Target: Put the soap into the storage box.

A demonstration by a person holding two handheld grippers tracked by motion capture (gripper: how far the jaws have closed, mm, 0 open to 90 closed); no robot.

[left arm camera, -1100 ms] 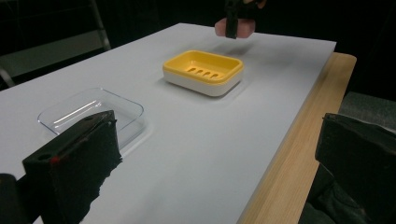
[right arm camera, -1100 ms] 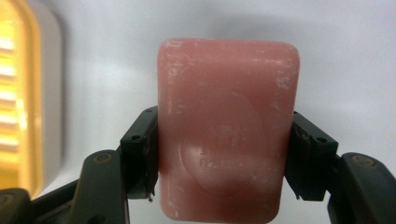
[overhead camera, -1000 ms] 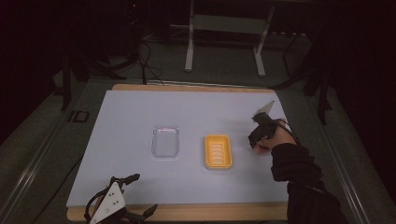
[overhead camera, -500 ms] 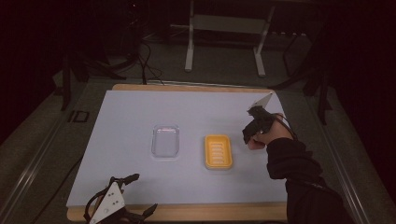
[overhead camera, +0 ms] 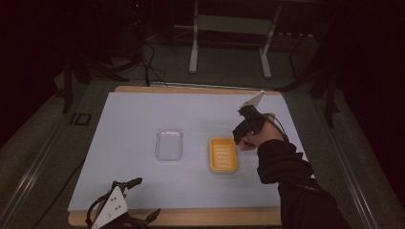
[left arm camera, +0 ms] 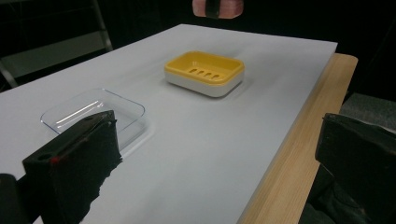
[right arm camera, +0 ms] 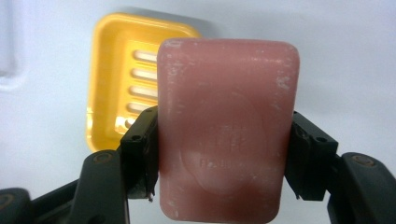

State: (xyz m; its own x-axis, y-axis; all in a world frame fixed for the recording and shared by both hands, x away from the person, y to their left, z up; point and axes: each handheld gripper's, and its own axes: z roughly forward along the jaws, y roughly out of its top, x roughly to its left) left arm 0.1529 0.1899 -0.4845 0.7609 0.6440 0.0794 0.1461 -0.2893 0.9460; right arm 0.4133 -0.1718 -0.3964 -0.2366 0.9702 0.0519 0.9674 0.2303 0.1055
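Carry step, as I read it: soap bar on its way to the soap dish. Right tongs (right arm camera: 224, 154) pinch the pink soap (right arm camera: 226, 130) by its two long sides, one jaw each side, flat face twd the camera, bar clear of the bench. In the high view the right tongs (overhead camera: 244, 130) hang just right of the yellow dish (overhead camera: 223, 155), above the white bench (overhead camera: 143, 191); the soap itself is too small to make out there. From the left gripper view the soap (left arm camera: 217, 8) shows at the top edge, above and beyond the dish (left arm camera: 204, 73).

Left tongs (left arm camera: 219, 154) are spread wide, nothing btwn them, parked at the near-left bench edge (overhead camera: 125, 202). A clear lid or tray (overhead camera: 169, 144) lies left of the dish, apart from it.

Next move, prob: shift left so the bar sits over the slotted yellow well, line up long side w/ long side, lower till it rests on the slots, then spread the jaws. Watch: rim is close to the jaw tips, so come down centred.
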